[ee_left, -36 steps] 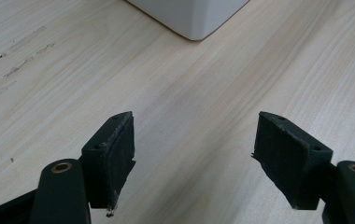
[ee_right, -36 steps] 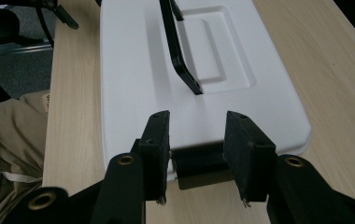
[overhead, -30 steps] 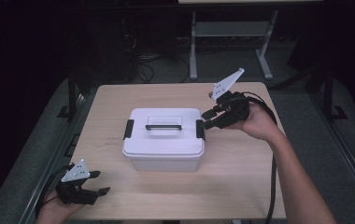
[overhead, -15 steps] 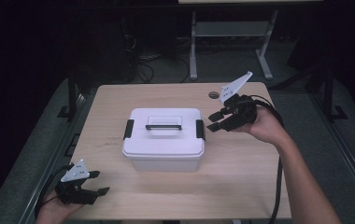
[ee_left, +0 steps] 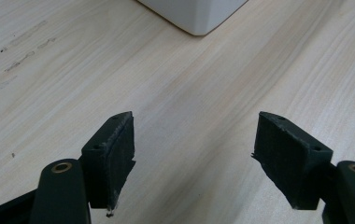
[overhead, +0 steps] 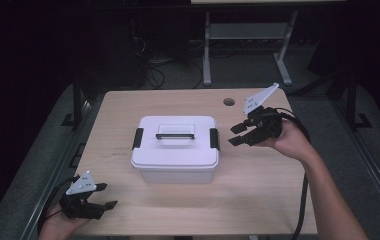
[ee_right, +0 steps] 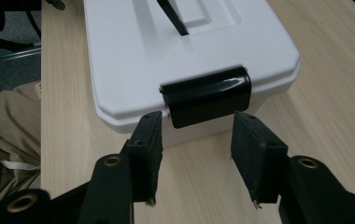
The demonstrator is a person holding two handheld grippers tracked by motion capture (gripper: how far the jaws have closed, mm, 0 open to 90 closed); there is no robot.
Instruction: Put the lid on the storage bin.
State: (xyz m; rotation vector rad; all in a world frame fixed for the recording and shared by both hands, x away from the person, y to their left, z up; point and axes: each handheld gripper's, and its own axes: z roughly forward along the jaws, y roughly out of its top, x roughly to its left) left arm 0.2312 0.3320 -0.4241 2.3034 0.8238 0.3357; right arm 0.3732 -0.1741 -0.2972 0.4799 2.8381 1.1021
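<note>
White plastic makes up the storage box at the middle of the wooden table, its lid seated, with a black handle lying flat on top and a black latch on each short end. The right gripper hovers just off the box's right end, jaws spread apart and empty, aimed at the right latch. In the right gripper view that latch sits straight ahead of the fingers — just beyond their tips, centred in the gap and a little above it, not touching either pad. Its long axis runs across the gap from one finger to the other, and the opening looks barely wider than the latch, so I judge a short push forward would bracket it.

The left gripper rests low at the near left corner of the table, well apart from the box, jaws also wide and holding nothing; in its own view a box corner lies far ahead of the fingers. The left latch is nearer that hand — but the right hand is much closer to its target.
</note>
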